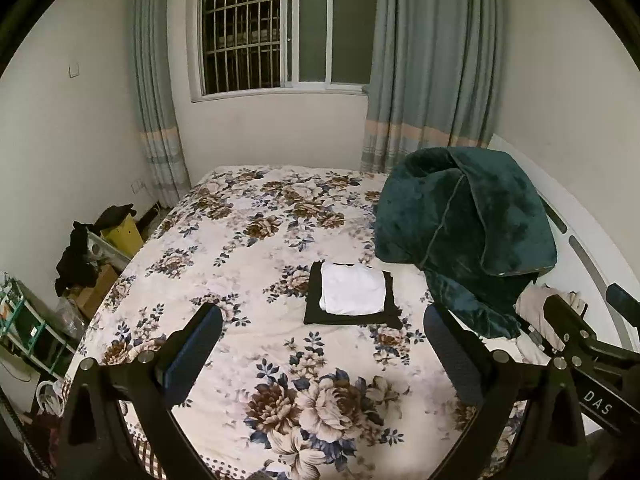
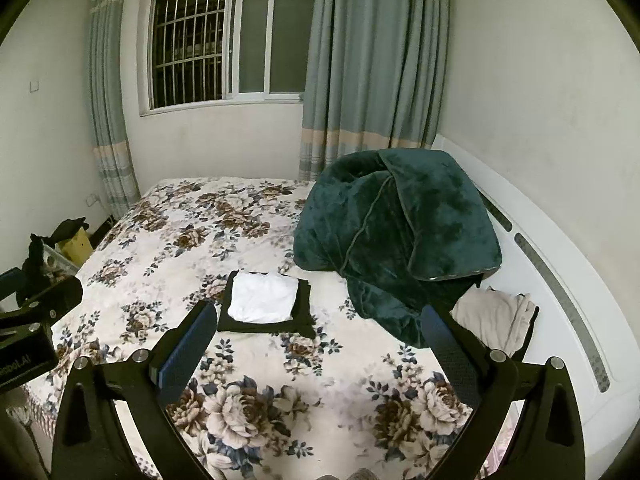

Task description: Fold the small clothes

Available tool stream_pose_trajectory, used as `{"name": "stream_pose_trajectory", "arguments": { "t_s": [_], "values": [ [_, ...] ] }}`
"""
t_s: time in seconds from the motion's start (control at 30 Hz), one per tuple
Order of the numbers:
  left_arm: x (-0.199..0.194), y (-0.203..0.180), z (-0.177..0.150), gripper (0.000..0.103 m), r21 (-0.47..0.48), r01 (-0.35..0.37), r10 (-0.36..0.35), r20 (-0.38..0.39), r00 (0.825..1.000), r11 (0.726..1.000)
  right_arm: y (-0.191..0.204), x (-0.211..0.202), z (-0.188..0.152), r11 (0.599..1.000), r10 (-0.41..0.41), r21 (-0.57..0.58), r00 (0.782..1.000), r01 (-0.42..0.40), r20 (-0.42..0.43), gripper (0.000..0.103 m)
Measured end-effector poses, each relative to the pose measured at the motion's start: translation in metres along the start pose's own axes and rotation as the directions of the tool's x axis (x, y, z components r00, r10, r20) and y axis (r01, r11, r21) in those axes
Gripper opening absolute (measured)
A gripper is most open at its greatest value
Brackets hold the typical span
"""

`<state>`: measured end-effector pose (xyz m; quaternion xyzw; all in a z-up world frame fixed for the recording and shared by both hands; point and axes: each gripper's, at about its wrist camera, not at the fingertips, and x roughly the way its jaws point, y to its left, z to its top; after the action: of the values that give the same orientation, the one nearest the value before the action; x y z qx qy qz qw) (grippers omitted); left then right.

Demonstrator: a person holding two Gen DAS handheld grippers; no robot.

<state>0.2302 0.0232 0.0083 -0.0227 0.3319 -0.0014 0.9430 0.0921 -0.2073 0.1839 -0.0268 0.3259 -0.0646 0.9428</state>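
Observation:
A folded white garment (image 1: 353, 289) lies on a folded black garment (image 1: 352, 317) on the floral bedspread (image 1: 248, 240). The stack also shows in the right wrist view, white (image 2: 264, 297) on black (image 2: 266, 325). A beige garment (image 2: 494, 316) lies crumpled by the headboard, also seen in the left wrist view (image 1: 536, 312). My left gripper (image 1: 322, 350) is open and empty, held above the bed short of the stack. My right gripper (image 2: 318, 346) is open and empty, just right of the stack. The right gripper's body shows at the left wrist view's right edge (image 1: 592, 356).
A dark green plush blanket (image 1: 464, 236) is heaped on the bed's right side against the white headboard (image 2: 560, 280). Boxes and dark clothes (image 1: 80, 256) crowd the floor left of the bed. A barred window (image 1: 276, 28) and curtains are behind.

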Motion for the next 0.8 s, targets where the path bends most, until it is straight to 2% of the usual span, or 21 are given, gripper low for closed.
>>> {"name": "stream_pose_trajectory", "arguments": {
  "t_s": [0.8],
  "values": [
    [-0.004, 0.005, 0.003, 0.103, -0.004, -0.008, 0.008, 0.007, 1.000, 1.000, -0.010, 0.014, 0.008, 1.000, 0.024, 0.002, 1.000, -0.024, 0.010, 0.103]
  ]
}}
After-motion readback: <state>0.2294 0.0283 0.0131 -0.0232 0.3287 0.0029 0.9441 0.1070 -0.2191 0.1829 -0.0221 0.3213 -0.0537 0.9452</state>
